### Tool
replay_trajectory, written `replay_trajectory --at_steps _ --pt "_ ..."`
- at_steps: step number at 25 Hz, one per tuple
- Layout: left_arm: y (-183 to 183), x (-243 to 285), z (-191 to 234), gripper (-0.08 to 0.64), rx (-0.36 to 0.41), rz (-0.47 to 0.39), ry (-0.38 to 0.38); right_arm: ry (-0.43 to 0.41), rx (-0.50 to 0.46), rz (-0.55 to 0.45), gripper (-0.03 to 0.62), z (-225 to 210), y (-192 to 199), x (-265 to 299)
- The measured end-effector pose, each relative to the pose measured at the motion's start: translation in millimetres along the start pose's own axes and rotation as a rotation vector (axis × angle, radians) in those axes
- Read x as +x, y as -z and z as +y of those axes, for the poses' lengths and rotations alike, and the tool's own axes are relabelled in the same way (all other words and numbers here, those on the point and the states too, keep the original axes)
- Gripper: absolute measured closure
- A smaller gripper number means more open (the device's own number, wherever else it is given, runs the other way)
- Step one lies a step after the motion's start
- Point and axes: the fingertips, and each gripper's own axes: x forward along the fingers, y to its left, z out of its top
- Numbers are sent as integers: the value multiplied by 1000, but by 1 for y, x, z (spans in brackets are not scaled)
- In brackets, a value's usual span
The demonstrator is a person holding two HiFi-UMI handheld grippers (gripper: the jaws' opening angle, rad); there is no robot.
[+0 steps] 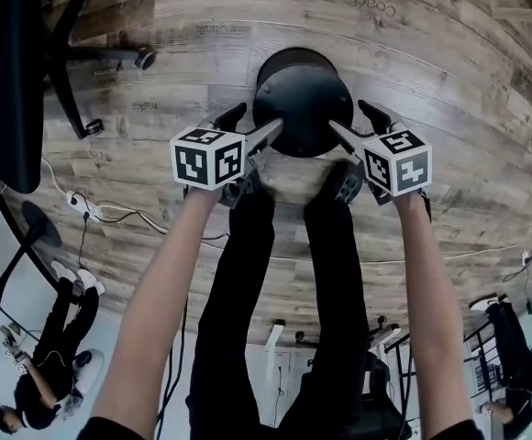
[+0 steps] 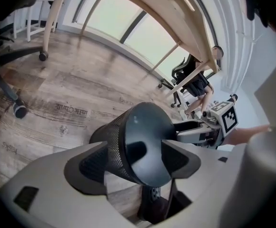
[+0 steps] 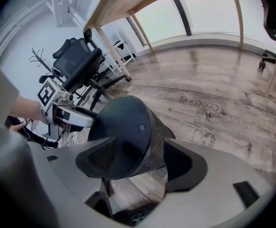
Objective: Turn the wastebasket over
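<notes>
The black mesh wastebasket (image 1: 303,99) stands upside down on the wooden floor, its solid round base facing up. My left gripper (image 1: 252,128) is at its left edge and my right gripper (image 1: 353,125) at its right edge. In the left gripper view the wastebasket (image 2: 142,127) has its base edge between the jaws of the left gripper (image 2: 138,161): one pad lies on the mesh wall, the other on the base. In the right gripper view the right gripper (image 3: 138,161) straddles the opposite edge of the wastebasket (image 3: 128,127) the same way. Each gripper appears in the other's view.
The person's shoes (image 1: 344,181) stand just short of the basket. A chair base with casters (image 1: 142,58) sits at the upper left, and cables with a power strip (image 1: 87,209) trail at the left. Office chairs (image 3: 76,65) and wooden table legs (image 2: 50,13) stand around. Another person (image 2: 200,84) is farther off.
</notes>
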Motion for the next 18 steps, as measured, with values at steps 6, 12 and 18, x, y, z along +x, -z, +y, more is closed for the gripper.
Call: replay_trajectory --at_steps 6,12,18 --pt "-1 12 -4 210 -47 3 31 -19 13 15 288 -2 2 10" --pt "3 17 -1 207 -6 36 13 -82 30 27 288 3 3 13" --pt "6 22 2 206 38 104 21 -122 53 -9 288 3 2 15"
